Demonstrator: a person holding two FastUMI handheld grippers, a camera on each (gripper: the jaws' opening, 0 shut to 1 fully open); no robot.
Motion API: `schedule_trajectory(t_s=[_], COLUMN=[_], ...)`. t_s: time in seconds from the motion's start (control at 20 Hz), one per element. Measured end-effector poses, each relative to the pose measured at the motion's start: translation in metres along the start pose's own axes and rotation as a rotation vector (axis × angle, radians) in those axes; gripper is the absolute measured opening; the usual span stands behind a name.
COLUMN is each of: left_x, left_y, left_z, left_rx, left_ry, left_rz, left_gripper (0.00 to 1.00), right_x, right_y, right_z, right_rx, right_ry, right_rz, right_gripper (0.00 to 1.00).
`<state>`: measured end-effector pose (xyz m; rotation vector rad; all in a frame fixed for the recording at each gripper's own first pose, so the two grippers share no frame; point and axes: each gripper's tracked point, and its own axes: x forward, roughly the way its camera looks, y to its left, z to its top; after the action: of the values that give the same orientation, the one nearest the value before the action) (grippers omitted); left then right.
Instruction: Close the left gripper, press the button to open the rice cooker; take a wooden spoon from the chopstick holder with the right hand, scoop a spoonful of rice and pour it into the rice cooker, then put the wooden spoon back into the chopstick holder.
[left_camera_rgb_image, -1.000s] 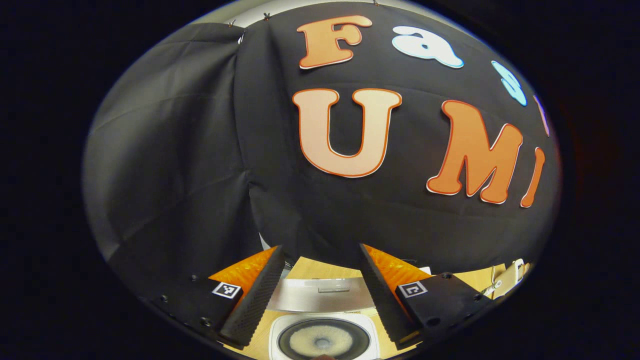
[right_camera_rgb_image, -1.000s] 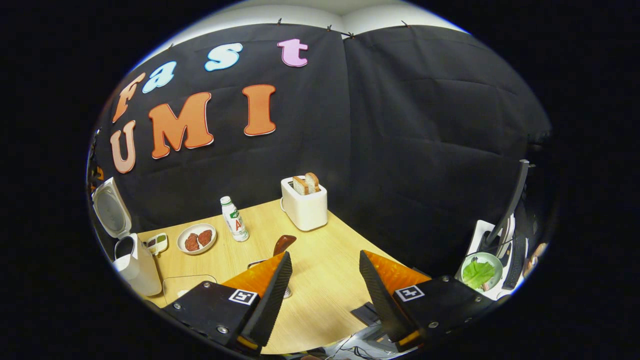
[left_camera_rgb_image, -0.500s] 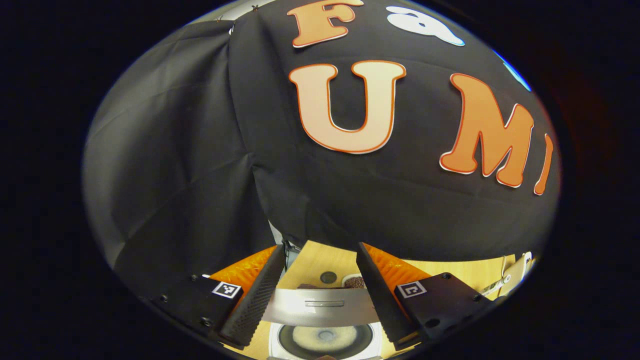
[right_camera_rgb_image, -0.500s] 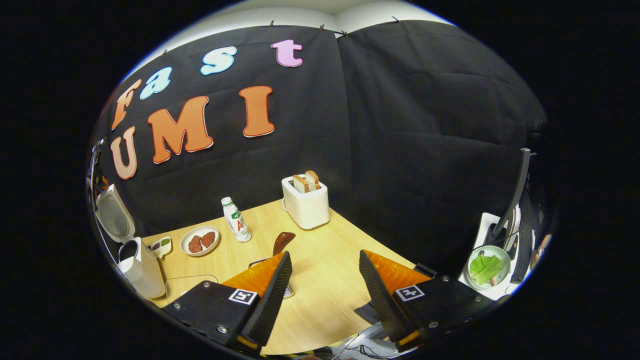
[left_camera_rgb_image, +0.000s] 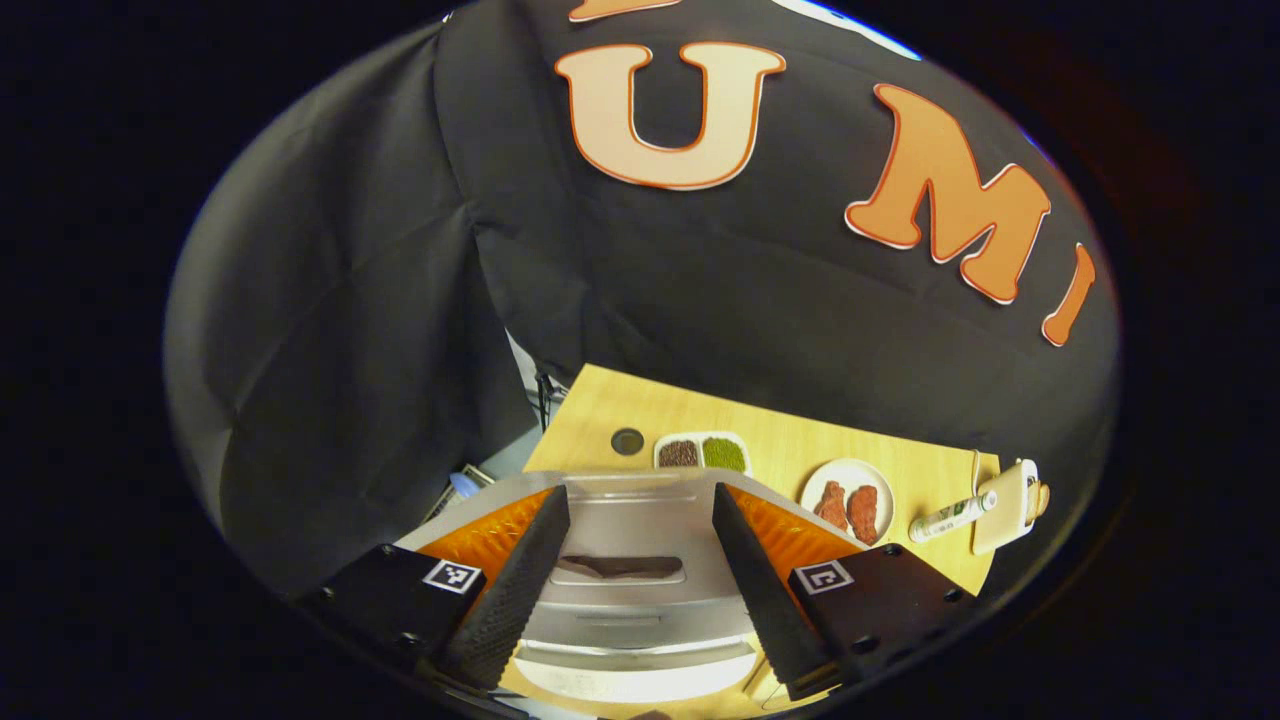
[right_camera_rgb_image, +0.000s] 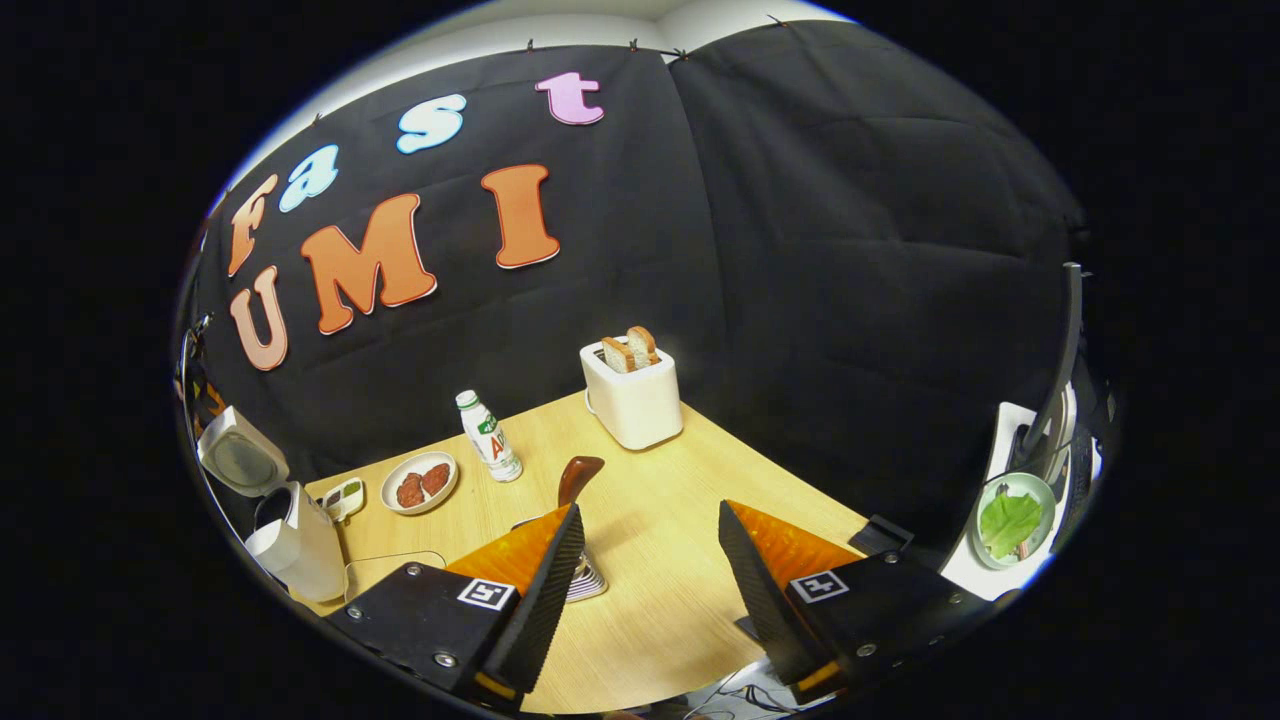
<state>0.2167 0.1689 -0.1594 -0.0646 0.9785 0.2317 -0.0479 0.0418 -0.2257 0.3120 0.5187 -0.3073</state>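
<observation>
The rice cooker (right_camera_rgb_image: 300, 545) stands open at the table's left end, its lid (right_camera_rgb_image: 240, 460) raised. In the left gripper view the silver lid (left_camera_rgb_image: 630, 530) rises close in front of my left gripper (left_camera_rgb_image: 640, 490), which is open with nothing between its fingers. A brown wooden spoon (right_camera_rgb_image: 578, 478) stands upright in the chopstick holder (right_camera_rgb_image: 590, 582), which is partly hidden by a finger. My right gripper (right_camera_rgb_image: 650, 508) hangs open just right of the spoon, above the table, holding nothing. A clear shallow tray (right_camera_rgb_image: 395, 568) lies beside the cooker.
A white toaster (right_camera_rgb_image: 632, 400) with two bread slices stands at the back. A small bottle (right_camera_rgb_image: 488, 450), a plate of meat (right_camera_rgb_image: 420, 483) and a two-part dish (right_camera_rgb_image: 343, 495) sit mid-table. A bowl of green leaves (right_camera_rgb_image: 1010, 505) rests on a side surface at the right.
The left gripper view has tipped down: the lid now stands between its fingers, the table behind has come into view, and the rice-filled pot has dropped from sight. The right gripper drifted slightly. Both stay open.
</observation>
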Motion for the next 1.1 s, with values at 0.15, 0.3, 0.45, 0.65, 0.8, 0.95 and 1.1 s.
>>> schedule_trajectory(t_s=[0.15, 0.3, 0.45, 0.65, 0.8, 0.95, 1.1], left_x=[0.003, 0.012, 0.028, 0.056, 0.055, 0.053, 0.055], left_y=[0.000, -0.001, -0.003, -0.009, -0.006, -0.006, -0.007], left_z=[-0.034, -0.078, -0.129, -0.168, -0.162, -0.161, -0.161], left_rx=[0.021, 0.031, 0.035, 0.035, 0.009, 0.017, 0.019], left_ry=[0.061, 0.119, 0.210, 0.302, 0.288, 0.239, 0.168], left_rz=[0.001, 0.015, 0.030, 0.058, 0.048, 0.044, 0.050], left_gripper=[0.98, 0.99, 1.00, 1.00, 1.00, 1.00, 0.97], right_x=[0.009, 0.018, 0.023, 0.025, 0.026, 0.025, 0.022], right_y=[0.018, 0.043, 0.064, 0.085, 0.102, 0.119, 0.140], right_z=[0.005, 0.009, 0.011, 0.014, 0.018, 0.020, 0.024], right_rx=[-0.014, -0.036, -0.088, -0.140, -0.153, -0.173, -0.192], right_ry=[0.004, 0.004, 0.011, 0.015, 0.006, -0.005, -0.023], right_rz=[0.044, 0.099, 0.146, 0.190, 0.223, 0.254, 0.297], right_gripper=[0.85, 0.85, 0.85, 0.85, 0.85, 0.85, 0.85])
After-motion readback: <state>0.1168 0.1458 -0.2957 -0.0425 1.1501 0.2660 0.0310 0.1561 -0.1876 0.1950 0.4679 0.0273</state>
